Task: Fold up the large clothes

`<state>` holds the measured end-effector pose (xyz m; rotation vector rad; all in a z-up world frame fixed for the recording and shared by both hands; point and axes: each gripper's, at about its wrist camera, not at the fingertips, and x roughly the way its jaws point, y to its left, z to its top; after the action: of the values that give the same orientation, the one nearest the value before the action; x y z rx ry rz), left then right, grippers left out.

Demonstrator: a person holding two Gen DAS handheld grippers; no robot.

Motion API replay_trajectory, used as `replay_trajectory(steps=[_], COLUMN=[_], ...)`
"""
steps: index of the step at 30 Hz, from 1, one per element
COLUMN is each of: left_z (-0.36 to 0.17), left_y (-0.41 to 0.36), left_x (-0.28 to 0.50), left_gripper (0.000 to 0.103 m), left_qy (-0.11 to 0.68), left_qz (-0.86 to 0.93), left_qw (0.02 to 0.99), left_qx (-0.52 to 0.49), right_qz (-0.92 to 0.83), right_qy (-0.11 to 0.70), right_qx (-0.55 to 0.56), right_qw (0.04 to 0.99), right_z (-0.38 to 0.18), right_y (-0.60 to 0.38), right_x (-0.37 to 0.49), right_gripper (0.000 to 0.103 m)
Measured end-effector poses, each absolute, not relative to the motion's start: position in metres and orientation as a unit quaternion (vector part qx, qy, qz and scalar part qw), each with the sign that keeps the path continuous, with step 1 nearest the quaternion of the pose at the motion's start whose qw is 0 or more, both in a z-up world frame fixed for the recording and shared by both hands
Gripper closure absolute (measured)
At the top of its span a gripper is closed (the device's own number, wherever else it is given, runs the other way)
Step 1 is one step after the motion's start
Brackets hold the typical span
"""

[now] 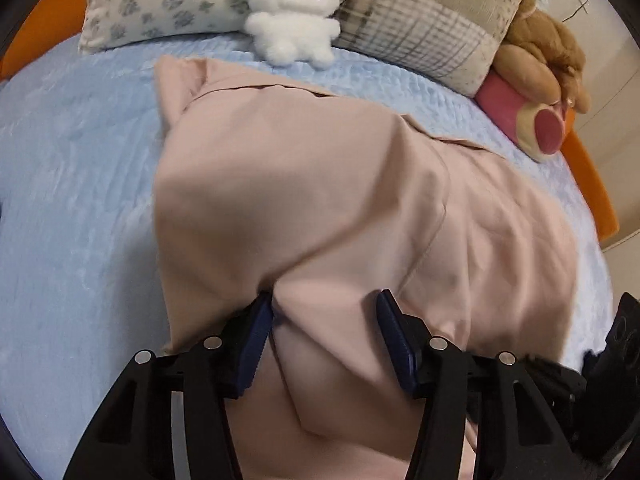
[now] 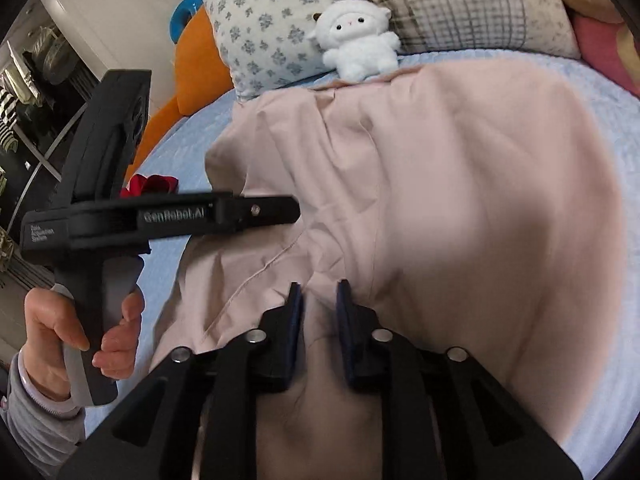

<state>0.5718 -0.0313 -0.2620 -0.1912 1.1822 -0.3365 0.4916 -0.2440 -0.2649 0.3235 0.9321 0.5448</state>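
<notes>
A large pale pink garment (image 1: 320,184) lies spread over the light blue bedcover (image 1: 80,200); it also fills the right wrist view (image 2: 460,200). My left gripper (image 1: 326,300) stands open over the garment's near edge, with a raised fold of pink cloth between its blue pads (image 1: 256,340). My right gripper (image 2: 318,290) has its jaws a narrow gap apart, with a bunched ridge of the pink cloth between them. The left gripper's black body (image 2: 160,220), held in a hand, shows at the left of the right wrist view.
At the head of the bed are a floral pillow (image 1: 160,0), a white plush lamb (image 1: 292,20), a plaid pillow (image 1: 432,20) and a brown plush bear (image 1: 540,64). An orange bed edge (image 1: 592,184) runs along the right. A red item (image 2: 152,184) lies at the bed's left.
</notes>
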Motion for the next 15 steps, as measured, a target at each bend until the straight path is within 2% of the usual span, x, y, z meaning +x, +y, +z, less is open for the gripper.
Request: replay_trajectory(steps=[2, 4, 5, 6, 8, 11, 15], left_z=[-0.243, -0.226, -0.221, -0.216, -0.212, -0.222, -0.249], left_y=[-0.006, 0.017, 0.028, 0.041, 0.065, 0.086, 0.087], left_x=[0.560, 0.553, 0.553, 0.554, 0.563, 0.583, 0.612], left_gripper=[0.041, 0.026, 0.022, 0.022, 0.021, 0.021, 0.021], left_qy=[0.540, 0.521, 0.514, 0.506, 0.498, 0.493, 0.485], left_qz=[-0.184, -0.198, -0.198, -0.199, -0.192, -0.196, -0.239], left_qw=[0.811, 0.817, 0.819, 0.822, 0.826, 0.825, 0.816], left_qx=[-0.129, -0.150, -0.159, -0.169, -0.184, -0.193, -0.204], right_qz=[0.274, 0.288, 0.287, 0.283, 0.284, 0.284, 0.285], right_qy=[0.425, 0.397, 0.390, 0.384, 0.375, 0.402, 0.452], right_qx=[0.197, 0.260, 0.283, 0.301, 0.330, 0.336, 0.340], right_qw=[0.840, 0.832, 0.828, 0.825, 0.818, 0.803, 0.774], right_z=[-0.247, -0.226, -0.220, -0.216, -0.211, -0.221, -0.253], right_y=[-0.264, -0.300, -0.318, -0.331, -0.361, -0.390, -0.394], right_x=[0.481, 0.476, 0.479, 0.484, 0.497, 0.537, 0.586], right_gripper=[0.039, 0.028, 0.025, 0.025, 0.011, 0.005, 0.004])
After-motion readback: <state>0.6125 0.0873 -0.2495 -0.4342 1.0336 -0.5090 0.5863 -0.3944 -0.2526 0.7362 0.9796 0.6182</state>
